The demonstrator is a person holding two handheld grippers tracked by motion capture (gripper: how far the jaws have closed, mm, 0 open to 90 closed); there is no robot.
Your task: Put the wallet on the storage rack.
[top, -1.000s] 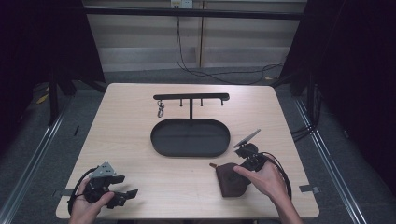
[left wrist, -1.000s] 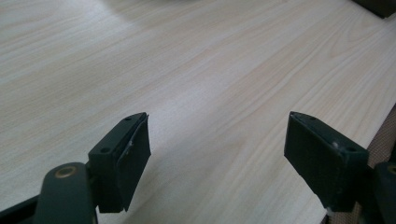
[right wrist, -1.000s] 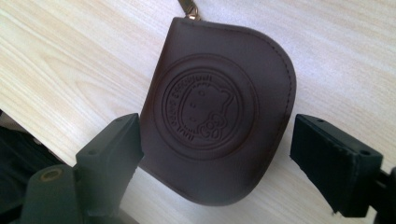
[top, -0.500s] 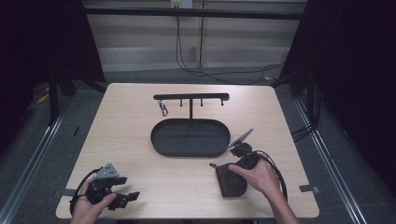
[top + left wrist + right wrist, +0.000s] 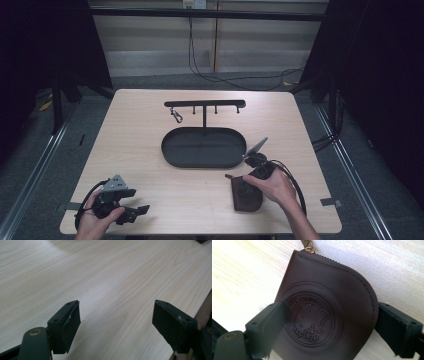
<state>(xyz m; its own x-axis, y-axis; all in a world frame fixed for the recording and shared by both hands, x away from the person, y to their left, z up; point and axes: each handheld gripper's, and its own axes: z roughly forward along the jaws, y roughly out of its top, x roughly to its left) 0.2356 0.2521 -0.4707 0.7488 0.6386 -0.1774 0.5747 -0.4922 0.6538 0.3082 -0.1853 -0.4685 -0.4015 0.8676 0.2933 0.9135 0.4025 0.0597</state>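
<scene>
The left gripper (image 5: 131, 212) sits at the table's (image 5: 150, 125) near-left corner, well left of the pouch (image 5: 246, 193), its jaws spread wide over bare pale woodgrain with open room ahead. The pouch, dark brown grained leather, rounded on one side, with stitched edge, embossed round emblem and brass zip pull, lies flat near the front edge, just before the black oval tray (image 5: 204, 146). The right gripper (image 5: 329, 325) straddles the pouch, jaws released, one on each side of it.
</scene>
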